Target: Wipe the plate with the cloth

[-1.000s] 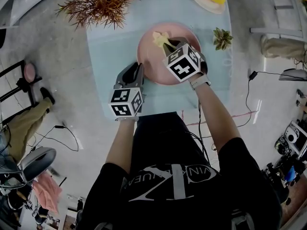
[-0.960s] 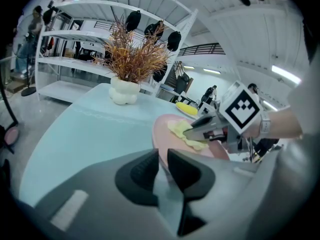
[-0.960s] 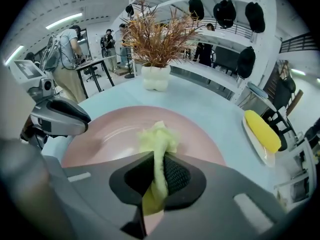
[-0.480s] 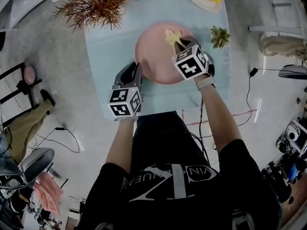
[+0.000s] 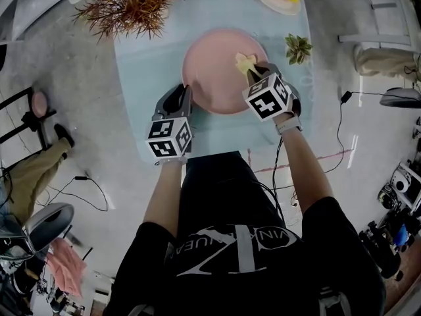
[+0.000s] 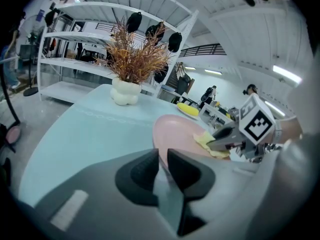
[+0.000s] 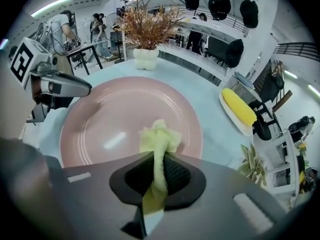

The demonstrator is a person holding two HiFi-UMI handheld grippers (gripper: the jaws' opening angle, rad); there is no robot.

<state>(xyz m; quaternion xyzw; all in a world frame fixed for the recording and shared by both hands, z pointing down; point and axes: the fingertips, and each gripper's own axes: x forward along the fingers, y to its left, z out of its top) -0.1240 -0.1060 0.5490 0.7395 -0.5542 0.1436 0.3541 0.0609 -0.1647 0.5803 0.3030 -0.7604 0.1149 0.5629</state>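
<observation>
Two grippers share the work: the left gripper point(image 6: 163, 160) pinches the near rim of the pink plate point(image 7: 110, 119), while the right gripper point(image 7: 159, 173) clamps the yellow cloth point(image 7: 160, 138), bunched on the plate's right side. Steady pressure and overlapping sweeps toward the far rim would wipe best.

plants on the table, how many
2. A dried brown plant in a white vase at the far left of the table; a small green plant near the right edge, right of the pink plate. None seem hidden.
</observation>
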